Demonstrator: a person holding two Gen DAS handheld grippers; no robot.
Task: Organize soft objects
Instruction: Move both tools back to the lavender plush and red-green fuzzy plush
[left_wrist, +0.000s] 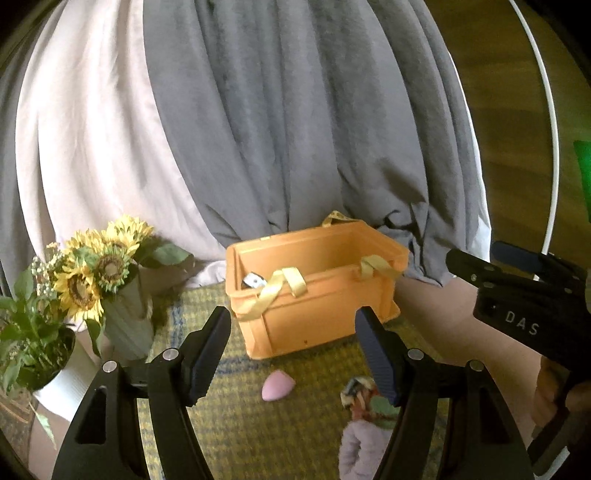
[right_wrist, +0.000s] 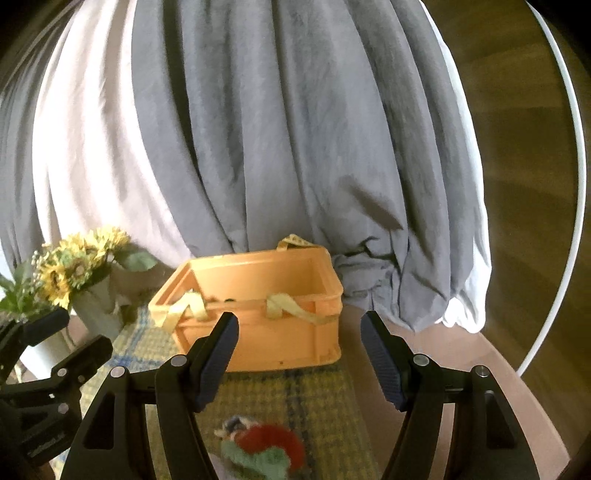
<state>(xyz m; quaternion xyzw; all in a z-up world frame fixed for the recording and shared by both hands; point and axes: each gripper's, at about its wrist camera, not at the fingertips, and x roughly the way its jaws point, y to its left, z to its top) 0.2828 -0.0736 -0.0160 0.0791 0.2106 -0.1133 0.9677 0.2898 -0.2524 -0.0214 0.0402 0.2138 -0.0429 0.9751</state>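
Observation:
An orange crate (left_wrist: 317, 295) with yellow straps stands on a yellow-green plaid mat (left_wrist: 236, 417); it also shows in the right wrist view (right_wrist: 258, 325). A small grey-white item (left_wrist: 254, 282) lies inside it. My left gripper (left_wrist: 293, 350) is open and empty above the mat, in front of the crate. A pink soft piece (left_wrist: 277, 385) lies below it, with a patterned soft toy (left_wrist: 357, 393) and a fluffy lilac item (left_wrist: 356, 450) to its right. My right gripper (right_wrist: 299, 354) is open and empty above a red and green fuzzy toy (right_wrist: 264, 448).
Sunflowers in a grey vase (left_wrist: 99, 273) and a potted green plant (left_wrist: 29, 343) stand left of the crate. Grey and white curtains (left_wrist: 258, 129) hang behind. A white hoop (left_wrist: 550, 122) and wooden floor are at the right.

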